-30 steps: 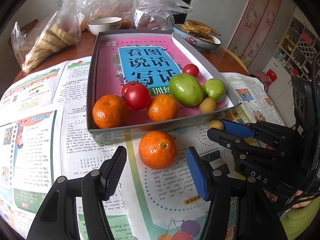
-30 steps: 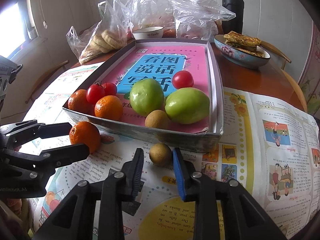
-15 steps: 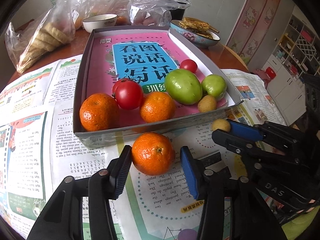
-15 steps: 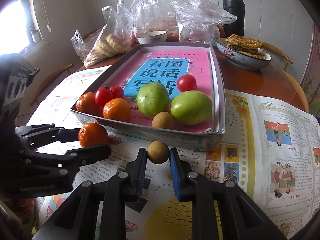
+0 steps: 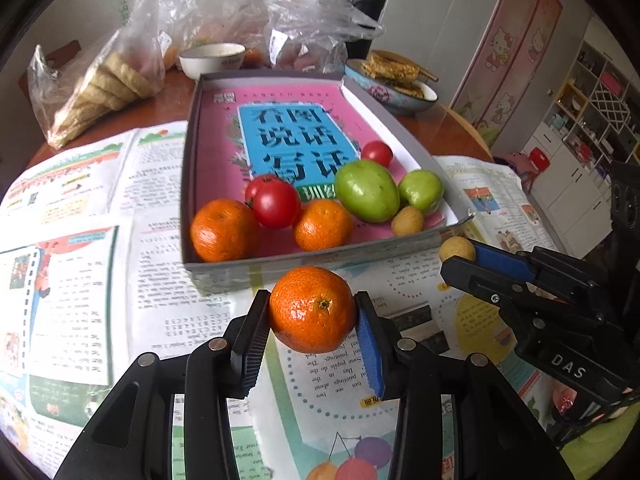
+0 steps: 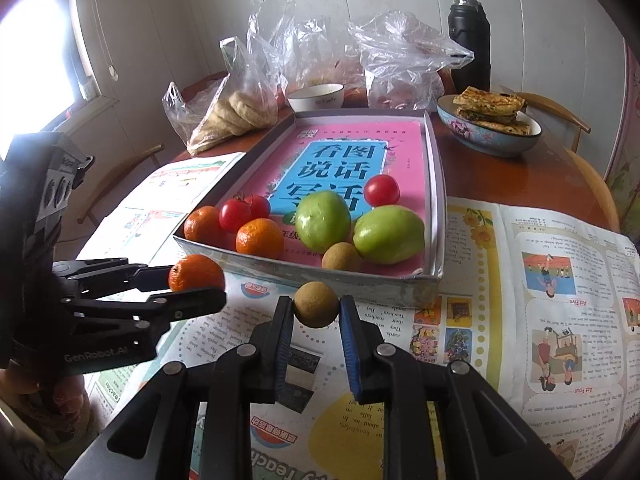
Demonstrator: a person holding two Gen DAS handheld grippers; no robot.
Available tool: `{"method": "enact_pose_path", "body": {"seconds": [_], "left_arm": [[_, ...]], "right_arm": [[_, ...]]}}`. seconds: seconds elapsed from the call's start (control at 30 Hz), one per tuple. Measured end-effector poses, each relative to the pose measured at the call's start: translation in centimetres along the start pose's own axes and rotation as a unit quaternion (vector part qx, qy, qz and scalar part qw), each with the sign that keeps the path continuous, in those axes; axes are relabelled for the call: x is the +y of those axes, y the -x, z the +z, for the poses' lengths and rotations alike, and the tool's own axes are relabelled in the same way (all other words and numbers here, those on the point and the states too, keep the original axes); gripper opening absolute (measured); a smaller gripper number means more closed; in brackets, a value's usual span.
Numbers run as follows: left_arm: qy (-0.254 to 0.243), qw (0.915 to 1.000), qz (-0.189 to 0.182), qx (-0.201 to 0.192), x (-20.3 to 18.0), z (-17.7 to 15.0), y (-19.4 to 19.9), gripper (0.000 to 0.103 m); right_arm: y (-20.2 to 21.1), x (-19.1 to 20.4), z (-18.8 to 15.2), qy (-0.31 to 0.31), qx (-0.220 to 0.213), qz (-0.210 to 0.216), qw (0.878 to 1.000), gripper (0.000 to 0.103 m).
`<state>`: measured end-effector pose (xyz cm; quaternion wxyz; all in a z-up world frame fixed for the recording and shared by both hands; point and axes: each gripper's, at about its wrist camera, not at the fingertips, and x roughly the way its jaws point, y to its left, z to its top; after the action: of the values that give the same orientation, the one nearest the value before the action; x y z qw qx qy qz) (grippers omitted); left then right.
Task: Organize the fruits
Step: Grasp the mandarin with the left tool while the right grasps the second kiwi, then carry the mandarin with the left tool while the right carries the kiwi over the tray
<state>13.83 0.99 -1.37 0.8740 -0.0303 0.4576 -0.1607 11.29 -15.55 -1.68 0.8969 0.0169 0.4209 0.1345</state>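
the tangerine (image 5: 313, 309) sits low and centre in my left view, just before the box (image 5: 320, 258). my left gripper (image 5: 312, 320) is closing, both pads pressing on it. my right gripper (image 6: 316, 312) is clamped tight on a small brown fruit (image 6: 316, 304), bottom centre of its view. newspaper (image 5: 160, 280) lies below both.

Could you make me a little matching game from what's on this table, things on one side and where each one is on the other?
1 tangerine
2 small brown fruit
3 two green fruits
4 flatbreads

A in the blue bowl
B in the left gripper
C in the grey tray
D in the right gripper

Pairs: 1-B, 2-D, 3-C, 4-A
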Motion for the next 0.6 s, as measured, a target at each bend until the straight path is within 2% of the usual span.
{"method": "enact_pose_path", "body": {"seconds": [0.3, 0.6], "left_arm": [[0.004, 0.9992, 0.011, -0.038, 0.3, 2.3, 2.5, 0.043], [-0.008, 0.9996, 0.010, -0.026, -0.7, 4.3, 0.3, 0.043]], "right_arm": [[0.8, 0.0, 1.8, 0.006, -0.021, 0.002, 1.000, 0.024], [0.1, -0.4, 2.8, 0.008, -0.024, -0.003, 1.000, 0.024]]}}
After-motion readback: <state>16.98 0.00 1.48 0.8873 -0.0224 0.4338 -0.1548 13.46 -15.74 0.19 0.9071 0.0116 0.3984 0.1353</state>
